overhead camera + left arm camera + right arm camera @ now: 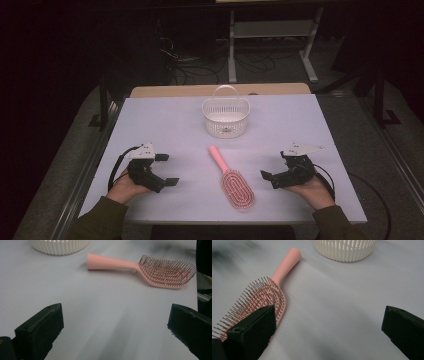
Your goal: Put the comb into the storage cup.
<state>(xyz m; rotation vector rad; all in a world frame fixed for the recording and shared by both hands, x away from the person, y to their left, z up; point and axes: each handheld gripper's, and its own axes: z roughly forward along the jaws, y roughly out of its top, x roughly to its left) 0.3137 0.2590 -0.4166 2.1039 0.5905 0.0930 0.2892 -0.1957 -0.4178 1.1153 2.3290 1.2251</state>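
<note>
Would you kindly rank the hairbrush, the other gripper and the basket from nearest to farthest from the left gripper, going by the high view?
1. The pink hairbrush, lying at mid-table just right of the left gripper.
2. The white basket, toward the table's far edge, right of it.
3. The right gripper, across the table beyond the brush.

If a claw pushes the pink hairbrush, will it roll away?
Probably not: the pink hairbrush lies flat on its wide head, bristles up, so it should slide or pivot. It looks like stiff plastic, likely light. The smooth tapered handle might slip in a claw.
</note>
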